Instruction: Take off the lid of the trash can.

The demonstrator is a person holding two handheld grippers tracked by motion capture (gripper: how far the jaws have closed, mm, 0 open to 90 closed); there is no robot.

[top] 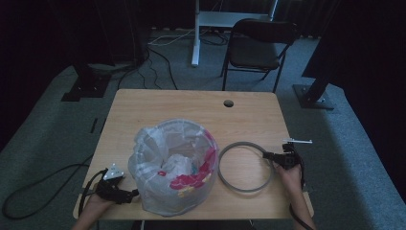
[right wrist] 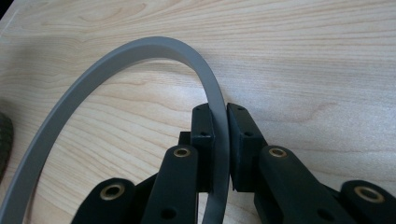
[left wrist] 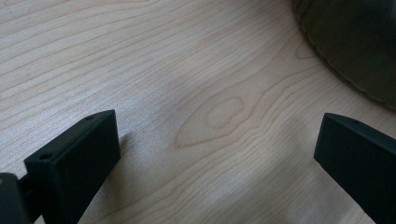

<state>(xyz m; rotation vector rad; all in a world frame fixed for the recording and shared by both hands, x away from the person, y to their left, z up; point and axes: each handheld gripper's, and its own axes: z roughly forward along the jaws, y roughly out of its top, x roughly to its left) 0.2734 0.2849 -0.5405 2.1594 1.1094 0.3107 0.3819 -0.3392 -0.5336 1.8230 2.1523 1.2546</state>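
Note:
A thin grey ring (top: 245, 166) lies flat on the wooden table (top: 191, 108), right of a round bin. My right gripper (top: 266, 155) is shut on the ring's right edge; in the right gripper view its jaws pinch the grey ring (right wrist: 140, 51) from both sides, right gripper (right wrist: 220, 112). The bin (top: 173, 165) is lined with a clear plastic bag and holds crumpled plastic and something red. My left gripper (top: 136, 193) rests at the bin's lower left, open. Over bare wood in the left gripper view, the left gripper (left wrist: 217, 140) has its jaws wide apart, with the bin's dark base (left wrist: 355, 42) at the upper right.
A cable hole (top: 228, 103) sits near the table's far edge. A black folding chair (top: 258, 48) and a white desk leg (top: 195, 38) stand beyond the table. Black cables (top: 43, 184) trail over the grey carpet at the left.

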